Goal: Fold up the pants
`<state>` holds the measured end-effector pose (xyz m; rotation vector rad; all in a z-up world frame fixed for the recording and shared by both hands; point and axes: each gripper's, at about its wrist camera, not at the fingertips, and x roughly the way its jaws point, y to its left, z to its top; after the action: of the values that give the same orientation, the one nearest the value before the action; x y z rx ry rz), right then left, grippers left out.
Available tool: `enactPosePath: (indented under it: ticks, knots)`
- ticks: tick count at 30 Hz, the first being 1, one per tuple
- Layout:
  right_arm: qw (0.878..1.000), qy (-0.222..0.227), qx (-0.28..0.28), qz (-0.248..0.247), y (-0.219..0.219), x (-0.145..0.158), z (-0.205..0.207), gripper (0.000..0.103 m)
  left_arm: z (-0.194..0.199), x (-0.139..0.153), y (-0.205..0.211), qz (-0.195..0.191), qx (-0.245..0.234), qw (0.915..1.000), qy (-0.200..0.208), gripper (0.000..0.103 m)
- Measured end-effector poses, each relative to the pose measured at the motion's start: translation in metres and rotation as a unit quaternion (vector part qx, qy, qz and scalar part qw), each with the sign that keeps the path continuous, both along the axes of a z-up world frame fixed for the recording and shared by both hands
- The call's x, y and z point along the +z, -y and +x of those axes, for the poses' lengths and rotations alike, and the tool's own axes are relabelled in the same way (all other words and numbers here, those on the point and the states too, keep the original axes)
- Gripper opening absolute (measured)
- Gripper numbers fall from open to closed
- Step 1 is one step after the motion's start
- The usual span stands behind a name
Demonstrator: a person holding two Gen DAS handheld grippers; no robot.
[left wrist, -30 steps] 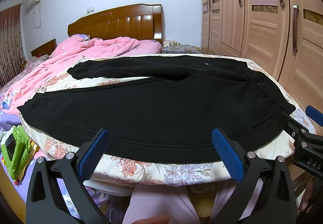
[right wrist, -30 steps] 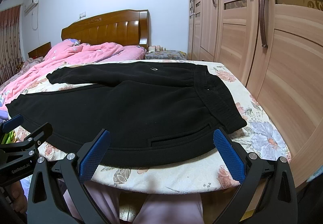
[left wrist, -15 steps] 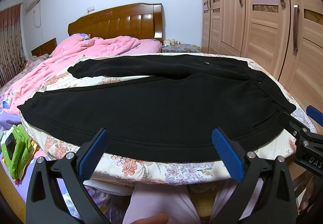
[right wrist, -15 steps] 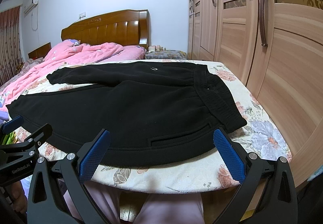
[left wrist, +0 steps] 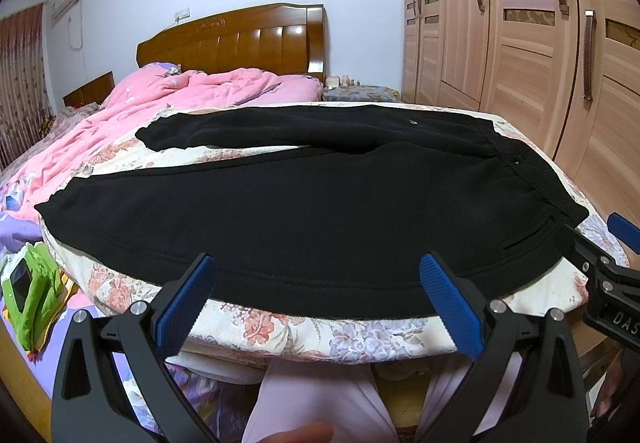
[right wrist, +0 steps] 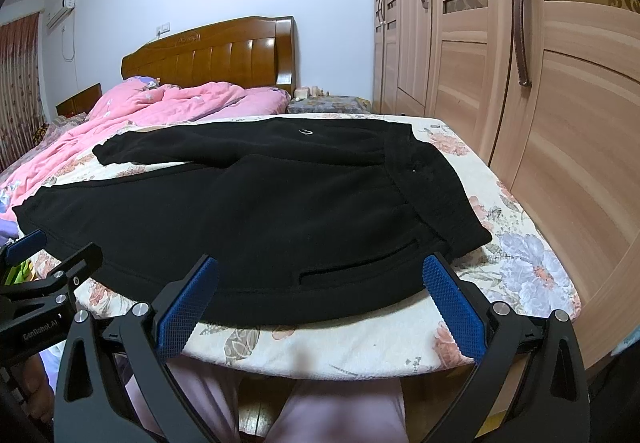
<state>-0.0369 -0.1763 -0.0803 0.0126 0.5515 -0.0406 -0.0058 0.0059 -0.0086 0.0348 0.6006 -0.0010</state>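
Black pants [left wrist: 320, 211] lie flat across the foot of the bed, waistband to the right, both legs running left, the far leg split away from the near one. They also show in the right wrist view [right wrist: 280, 219]. My left gripper [left wrist: 316, 283] is open and empty, hovering just before the near hem of the pants. My right gripper [right wrist: 320, 287] is open and empty, just before the near edge by the pocket and waistband. Each gripper shows at the edge of the other's view.
The floral bedsheet [left wrist: 280, 327] covers the bed edge. A pink quilt [left wrist: 168, 103] is piled at the far left by the wooden headboard [left wrist: 240, 43]. A wardrobe [right wrist: 540, 83] stands close on the right. A green bag [left wrist: 32, 299] lies on the floor at the left.
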Motion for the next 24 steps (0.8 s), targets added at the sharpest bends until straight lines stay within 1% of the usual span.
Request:
enactPosePath:
  ticks: [6,9,11,12,14,15,16,17,18,19,20,21,22,23,24]
  knots:
    - [1.0,-0.003,0.001,0.0,0.001,0.0,0.002,0.099,0.003,0.0,0.0,0.001,0.003,1.0,-0.002,0.102]
    - [1.0,-0.008,0.004,0.0,0.004,-0.001,0.01,0.099,0.01,0.001,-0.001,0.005,-0.001,1.0,-0.001,0.102]
    - [1.0,-0.011,0.011,0.0,0.008,0.001,0.019,0.099,0.016,0.002,-0.002,0.005,-0.009,0.9999,-0.001,0.102]
    - [1.0,-0.014,0.014,-0.001,0.011,0.002,0.026,0.099,0.021,0.002,-0.001,0.011,-0.014,0.9998,0.0,0.102]
    - [0.999,-0.026,0.029,0.004,0.018,0.006,0.047,0.099,0.037,0.004,0.002,0.029,-0.039,0.9988,-0.009,0.102]
    - [0.998,-0.037,0.043,0.006,0.024,0.01,0.064,0.099,0.049,0.006,0.004,0.042,-0.059,0.9972,-0.019,0.102]
    - [0.998,-0.046,0.05,0.01,0.031,0.012,0.079,0.099,0.066,0.01,0.009,0.072,-0.087,0.9931,-0.033,0.102]
    - [0.997,-0.057,0.053,0.012,0.039,0.015,0.096,0.099,0.077,0.012,0.012,0.096,-0.099,0.9897,-0.039,0.102]
    - [0.996,-0.072,0.052,0.017,0.055,0.019,0.126,0.099,0.092,0.015,0.016,0.132,-0.107,0.9845,-0.044,0.102]
    - [0.996,-0.079,0.048,0.016,0.063,0.02,0.142,0.099,0.11,0.02,0.019,0.174,-0.105,0.9784,-0.036,0.102]
    - [0.995,-0.088,0.039,0.01,0.074,0.021,0.163,0.099,0.125,0.027,0.02,0.199,-0.105,0.9742,-0.021,0.102]
    - [0.995,-0.101,0.027,0.0,0.088,0.022,0.194,0.099,0.147,0.034,0.02,0.222,-0.104,0.9694,-0.009,0.102]
    - [0.993,-0.114,0.021,-0.001,0.1,0.021,0.219,0.099,0.164,0.038,0.019,0.23,-0.103,0.9676,-0.009,0.102]
    - [0.991,-0.13,0.016,0.014,0.117,0.019,0.254,0.099,0.184,0.042,0.017,0.234,-0.104,0.9667,-0.015,0.102]
    - [0.989,-0.141,0.014,0.031,0.129,0.017,0.274,0.099,0.213,0.045,0.015,0.222,-0.122,0.9666,-0.037,0.102]
